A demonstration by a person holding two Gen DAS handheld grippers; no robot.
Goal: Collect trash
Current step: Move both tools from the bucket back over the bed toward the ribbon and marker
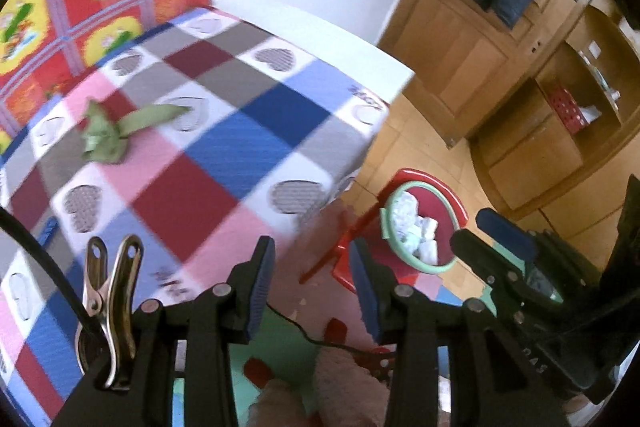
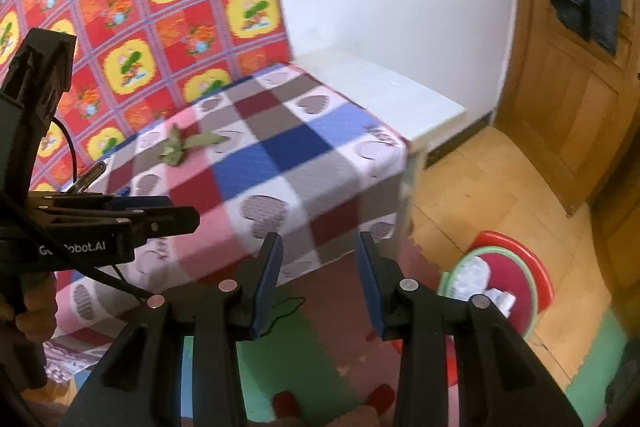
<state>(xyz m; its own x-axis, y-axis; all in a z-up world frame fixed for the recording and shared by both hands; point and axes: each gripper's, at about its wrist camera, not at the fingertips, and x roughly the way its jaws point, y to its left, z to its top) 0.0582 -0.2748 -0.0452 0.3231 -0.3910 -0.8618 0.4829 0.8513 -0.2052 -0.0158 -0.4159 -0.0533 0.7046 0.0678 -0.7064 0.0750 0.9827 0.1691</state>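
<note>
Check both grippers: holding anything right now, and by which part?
Nothing held. Left gripper and right gripper both have open, empty jaws. The green scrap lies untouched on the checkered bedspread.

Woven checked cloth on the bed, matt. Crumpled green wrapper (thin, papery). Shiny metal clip. Glossy plastic basket rim holding crumpled white paper. Smooth varnished wood on the door.

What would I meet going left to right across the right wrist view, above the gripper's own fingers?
Left gripper → green scrap on the checked bed cover → white ledge → trash bin on the floor → wooden door.
</note>
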